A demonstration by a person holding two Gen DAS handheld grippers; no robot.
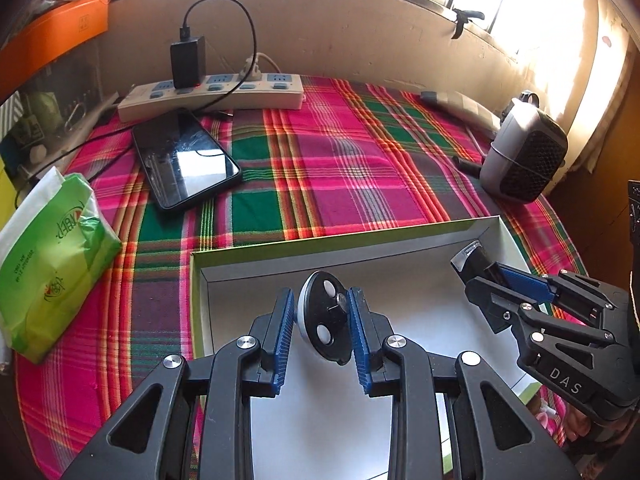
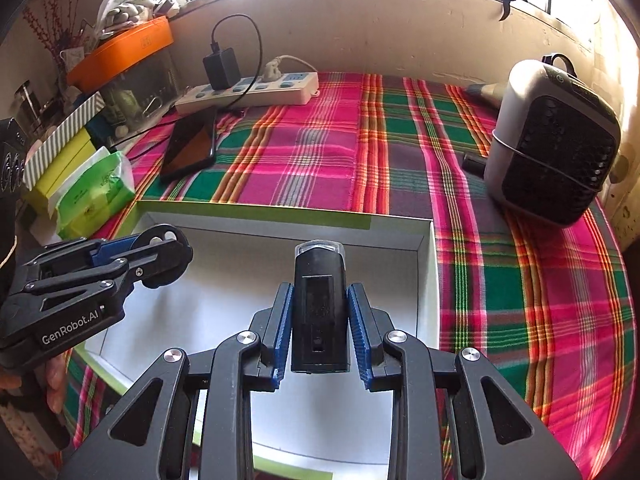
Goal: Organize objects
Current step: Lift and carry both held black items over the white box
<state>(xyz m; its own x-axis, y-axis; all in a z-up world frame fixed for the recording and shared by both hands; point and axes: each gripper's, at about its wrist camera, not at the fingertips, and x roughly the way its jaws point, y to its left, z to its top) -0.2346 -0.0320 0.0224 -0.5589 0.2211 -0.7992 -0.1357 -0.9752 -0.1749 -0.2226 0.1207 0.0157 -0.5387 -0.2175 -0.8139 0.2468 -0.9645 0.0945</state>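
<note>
We see the left gripper [image 1: 320,304] pinching a round black disc [image 1: 326,320] edge-on between ribbed blue pads [image 1: 280,332]; the disc has a pale rim, two white spots and a small metal stud; it hangs over the near left of the box [image 1: 360,240]. The right gripper [image 2: 320,308] pinches a black oblong lamp [image 2: 319,308] with a clear lens at its far end, above the box's right half. The box is shallow card, white inside, green-edged; it lies on a plaid cloth [image 1: 340,152] of pink, green and orange. Farther left lie a glossy phone [image 1: 186,160] and a green tissue pack [image 1: 52,264]; far right stands a grey fan [image 2: 556,140] with a black mesh grille.
</note>
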